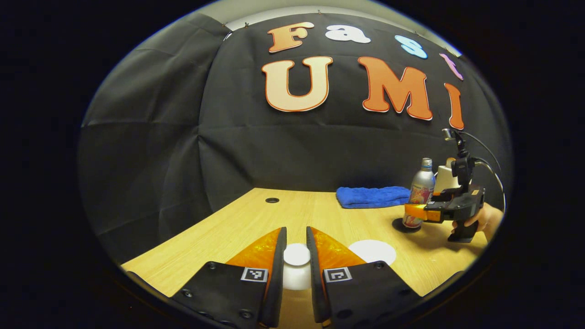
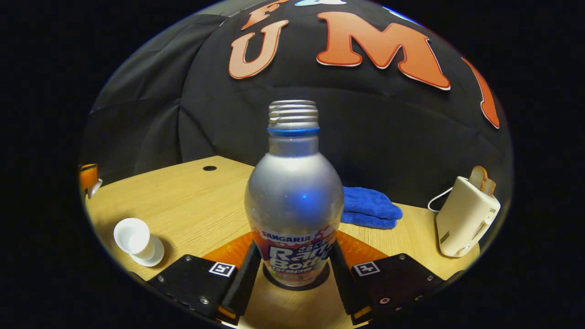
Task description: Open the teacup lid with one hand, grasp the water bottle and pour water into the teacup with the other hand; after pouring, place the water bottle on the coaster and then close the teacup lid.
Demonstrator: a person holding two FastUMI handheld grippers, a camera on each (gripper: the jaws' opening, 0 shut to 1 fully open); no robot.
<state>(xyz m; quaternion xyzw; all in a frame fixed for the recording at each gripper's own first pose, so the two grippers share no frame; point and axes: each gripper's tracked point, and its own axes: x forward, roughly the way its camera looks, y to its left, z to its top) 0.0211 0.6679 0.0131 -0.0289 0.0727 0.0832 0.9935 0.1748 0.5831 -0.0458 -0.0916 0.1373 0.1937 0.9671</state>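
My left gripper [image 1: 296,233] is shut on the knob of the white teacup lid [image 1: 296,256], held up over the wooden table [image 1: 237,228]. The open white teacup [image 2: 132,236] stands on its saucer; in the left gripper view the teacup [image 1: 372,251] lies just right of my fingers. A silver water bottle [image 2: 292,201] without a cap stands upright on the dark coaster [image 2: 297,282]. My right gripper [image 2: 296,249] has both fingers pressed against its lower sides. In the left gripper view, a hand holds the right gripper [image 1: 413,212] at the bottle [image 1: 421,189], which stands on the coaster [image 1: 406,226].
A folded blue cloth [image 2: 370,208] lies behind the bottle near the wall. A cream toaster [image 2: 466,219] with bread in it stands at the right, its cord trailing back. A small round hole [image 1: 272,200] sits in the table's far left part.
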